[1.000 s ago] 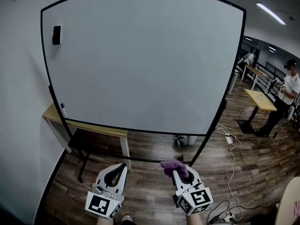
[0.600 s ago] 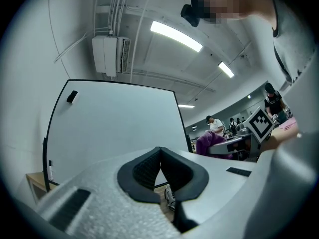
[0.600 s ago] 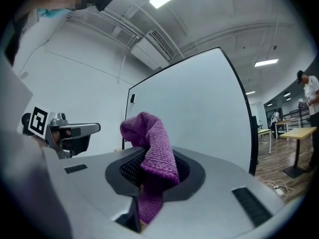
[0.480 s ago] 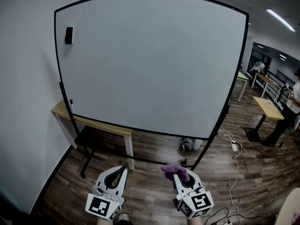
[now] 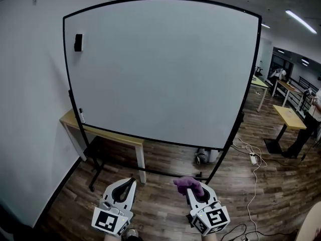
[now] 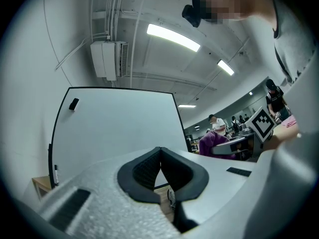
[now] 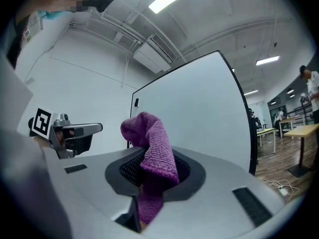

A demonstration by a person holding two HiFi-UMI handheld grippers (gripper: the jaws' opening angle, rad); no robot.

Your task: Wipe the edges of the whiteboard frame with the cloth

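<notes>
I'm holding both grippers low in front of me, over the wood floor [image 5: 165, 207]. L gripper [image 5: 130, 182] is sitting w/ its jaws pressed together, nothing betw. them. R gripper [image 5: 192, 189] is clamping a purple cloth [image 5: 186, 182]: the jaws are closing on its lower part, and the rest is bunching up above the tips and drooping fwd. The cloth is hanging well apart from the board. Ahead, the whiteboard [image 5: 160, 69] is standing on black legs, its thin black frame [image 5: 165, 141] running round a blank white surface. A small black block [image 5: 78, 42] is sticking near the top-left corner & a marker [image 5: 82, 116] is sitting at the lower-left edge. A wooden table [image 5: 108, 136] is showing behind the bottom edge. Farther R, cables [image 5: 249, 157] are trailing on the floor, w/ more tables [image 5: 290, 117] beyond.
</notes>
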